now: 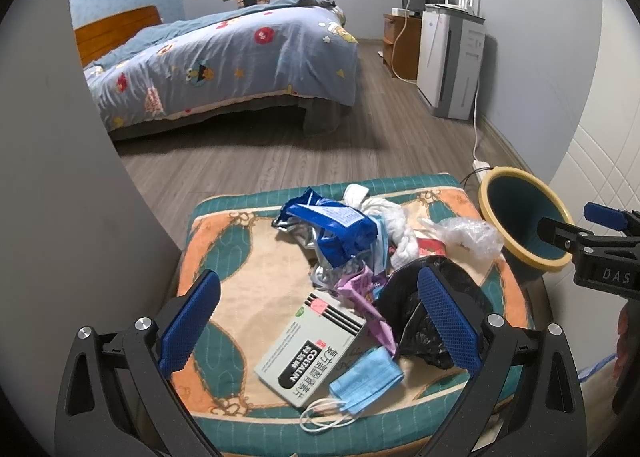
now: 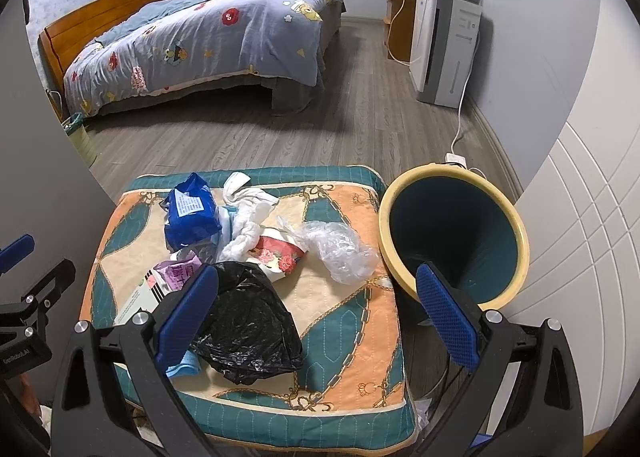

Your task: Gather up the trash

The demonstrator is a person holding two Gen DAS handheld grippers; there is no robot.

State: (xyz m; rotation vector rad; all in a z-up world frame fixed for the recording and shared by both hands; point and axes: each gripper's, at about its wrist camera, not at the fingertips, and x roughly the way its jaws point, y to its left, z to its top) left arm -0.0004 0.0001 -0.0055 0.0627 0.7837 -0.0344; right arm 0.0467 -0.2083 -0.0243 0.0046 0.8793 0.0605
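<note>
1. Holding both tools over the cushion (image 1: 224,241), you are keeping the left gripper (image 1: 320,321) spread wide with nothing between its blue pads, hanging above the near end of the litter.
2. Your right gripper (image 2: 316,313) is likewise standing wide apart and gripping nothing, one pad over the black plastic bag (image 2: 248,329), the other over the near rim of the bin (image 2: 452,241).
3. The trash is lying heaped on the cushion's middle and far side; the bin is standing on the floor just beside the cushion's right edge, yellow rim up, teal inside.
4. Left wrist view is giving you what the right one is not: the medicine box (image 1: 312,353) lying flat at the near edge, the blue face mask (image 1: 366,379) touching its corner with white loops trailing, and the purple wrapper (image 1: 366,297) between box and black bag.
5. In the right wrist view the box is mostly hidden behind your left pad, and the mask is only peeking out as a blue scrap.
6. Right wrist view is showing the red floral packet (image 2: 278,253) plainly, beside the clear crumpled plastic (image 2: 340,251); it is also looking down into the bin.
7. Both views are showing the blue foil bag (image 2: 192,215) touching the white cloth (image 2: 250,219) at the far side.
8. A bed (image 2: 200,41) is standing well apart across the wooden floor.
</note>
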